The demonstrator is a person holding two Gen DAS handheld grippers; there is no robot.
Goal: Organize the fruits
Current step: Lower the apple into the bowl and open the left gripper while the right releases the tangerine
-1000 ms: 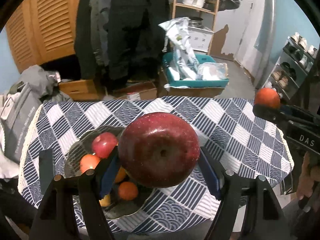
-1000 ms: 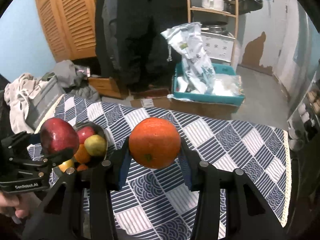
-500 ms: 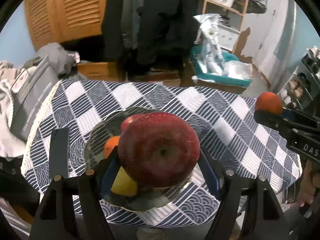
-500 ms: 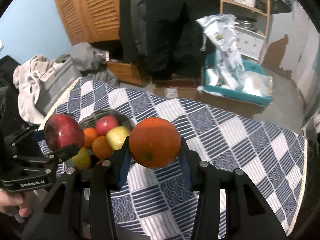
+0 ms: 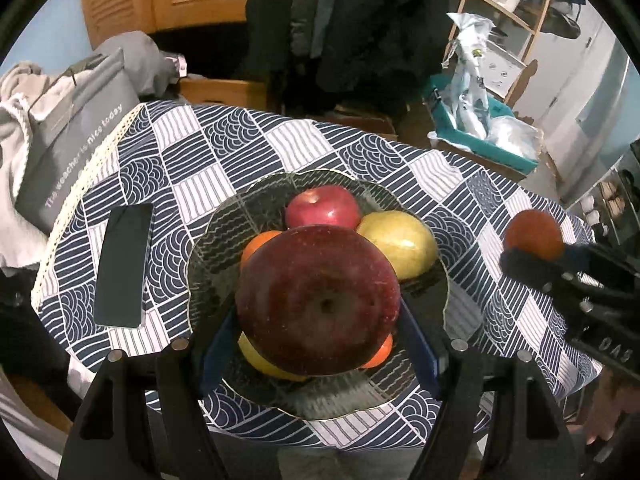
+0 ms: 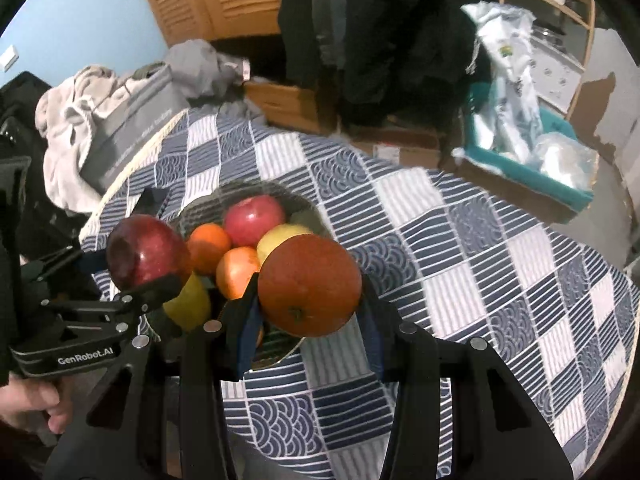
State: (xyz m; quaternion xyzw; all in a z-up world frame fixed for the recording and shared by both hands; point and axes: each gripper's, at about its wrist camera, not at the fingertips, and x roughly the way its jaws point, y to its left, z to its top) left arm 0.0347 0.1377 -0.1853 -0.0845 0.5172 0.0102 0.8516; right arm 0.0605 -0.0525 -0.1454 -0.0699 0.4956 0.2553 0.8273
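On the checked tablecloth (image 5: pixel 304 148), fruit plate (image 5: pixel 224 224); hand-held grippers clamping dark apple (image 5: pixel 318 300), orange (image 6: pixel 309 285).

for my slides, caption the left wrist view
Left gripper holds a dark red apple above the fruit plate.

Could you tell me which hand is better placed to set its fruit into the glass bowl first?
Left. Its dark red apple hangs directly over the bowl, while the right gripper's orange sits toward its near rim.
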